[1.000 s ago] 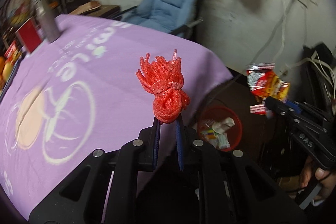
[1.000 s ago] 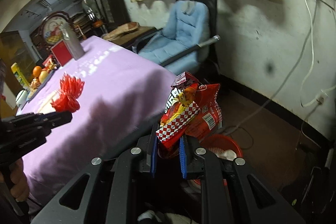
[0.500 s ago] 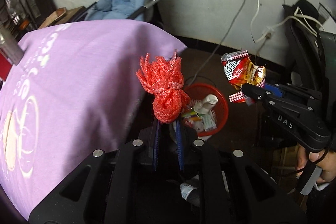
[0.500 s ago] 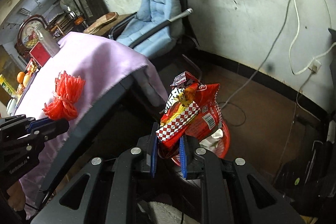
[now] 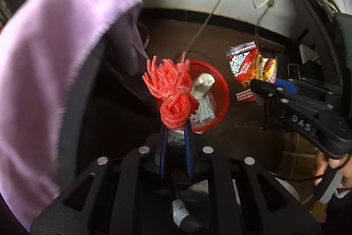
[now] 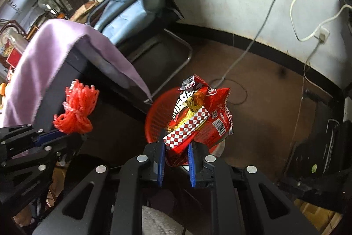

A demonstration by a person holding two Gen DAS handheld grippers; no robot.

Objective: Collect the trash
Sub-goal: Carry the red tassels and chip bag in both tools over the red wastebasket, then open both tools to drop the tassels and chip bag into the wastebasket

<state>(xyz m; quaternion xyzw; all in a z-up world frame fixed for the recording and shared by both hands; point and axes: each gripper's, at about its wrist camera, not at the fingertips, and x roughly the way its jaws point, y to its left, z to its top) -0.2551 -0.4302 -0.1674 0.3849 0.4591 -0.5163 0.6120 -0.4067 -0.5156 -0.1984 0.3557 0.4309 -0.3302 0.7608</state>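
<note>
Left tool (image 5: 175, 124) clamped on knotted red foam-net bundle (image 5: 173, 91), hiding half of round red plastic mesh bin (image 5: 220, 85) below. Right tool (image 6: 176, 147) gripping crumpled red snack wrapper (image 6: 198, 116) over same bin; purple-clothed counter (image 5: 44, 58) edge close left, blurry.

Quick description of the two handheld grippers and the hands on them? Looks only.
Left gripper and right gripper look alike: matte black angular linkage bodies with triangular cutouts and round silver pivot pins, and slim blue finger pads. The right one's side shows raised "DAS" lettering. A bare hand grips its dark handle; a thin black cord crosses the fingers. No sleeve clearly visible.
</note>
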